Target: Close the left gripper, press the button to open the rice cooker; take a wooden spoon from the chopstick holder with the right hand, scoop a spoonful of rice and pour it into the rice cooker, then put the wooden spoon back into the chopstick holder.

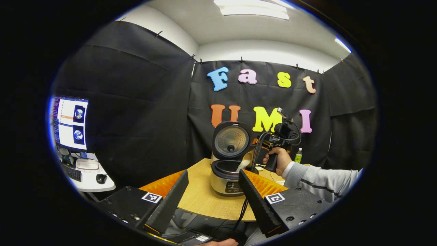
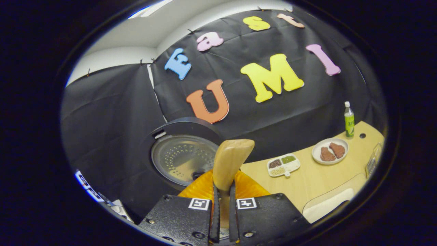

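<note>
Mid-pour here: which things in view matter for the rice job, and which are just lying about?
In the job:
rice cooker, lid up
wooden spoon, clamped in the right gripper
left gripper, jaws apart

Lying about:
green bottle
plate
divided dish
monitor
mouse

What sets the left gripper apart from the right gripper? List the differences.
The left gripper has its fingers wide apart, holding nothing; the right gripper has its fingers pressed on the wooden spoon. The left gripper sits short of the rice cooker; the right gripper tips the spoon over its pot. Both face the open cooker.
</note>
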### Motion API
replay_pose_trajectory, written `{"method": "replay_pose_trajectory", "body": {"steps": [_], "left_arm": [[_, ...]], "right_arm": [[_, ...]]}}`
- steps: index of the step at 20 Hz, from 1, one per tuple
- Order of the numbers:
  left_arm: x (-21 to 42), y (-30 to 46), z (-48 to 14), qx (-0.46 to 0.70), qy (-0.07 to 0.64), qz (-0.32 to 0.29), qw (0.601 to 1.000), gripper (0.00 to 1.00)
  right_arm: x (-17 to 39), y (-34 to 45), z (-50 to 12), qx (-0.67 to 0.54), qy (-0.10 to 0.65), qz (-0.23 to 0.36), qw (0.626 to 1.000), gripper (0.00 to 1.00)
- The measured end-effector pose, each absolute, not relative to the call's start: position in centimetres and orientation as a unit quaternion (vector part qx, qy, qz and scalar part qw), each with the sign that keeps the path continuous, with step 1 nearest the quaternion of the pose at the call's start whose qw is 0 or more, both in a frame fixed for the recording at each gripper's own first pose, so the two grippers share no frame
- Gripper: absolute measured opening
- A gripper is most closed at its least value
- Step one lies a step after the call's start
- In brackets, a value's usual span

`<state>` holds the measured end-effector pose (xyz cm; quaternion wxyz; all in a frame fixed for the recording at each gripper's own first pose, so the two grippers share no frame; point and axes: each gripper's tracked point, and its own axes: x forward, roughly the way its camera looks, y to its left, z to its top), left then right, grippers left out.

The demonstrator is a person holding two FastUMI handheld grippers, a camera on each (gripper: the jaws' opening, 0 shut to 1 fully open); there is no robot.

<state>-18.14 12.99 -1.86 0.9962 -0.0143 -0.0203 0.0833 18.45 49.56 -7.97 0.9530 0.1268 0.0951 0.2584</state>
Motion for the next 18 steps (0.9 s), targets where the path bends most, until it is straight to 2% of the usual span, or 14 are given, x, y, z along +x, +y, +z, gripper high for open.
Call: {"method": "replay_pose_trajectory", "body": {"steps": [4,9,15,18], "left_arm": [[-18.0,13.1,-2.4,-0.016,-0.013,0.084,0.996,0.94],[-17.9,13.0,-2.3,-0.028,-0.015,0.08,0.996,0.94],[-17.8,13.1,-3.0,-0.028,-0.003,0.081,0.996,0.95],[-17.7,12.2,-2.9,-0.049,-0.005,0.066,0.997,0.95]], "right_arm": [[17.2,50.8,-8.0,0.084,0.074,0.266,0.957,0.16],[16.0,52.2,-6.6,-0.041,0.0,0.274,0.961,0.16],[13.4,53.5,-6.2,-0.221,-0.087,0.281,0.93,0.16],[13.0,52.7,-6.4,-0.245,-0.105,0.279,0.923,0.15]]}}
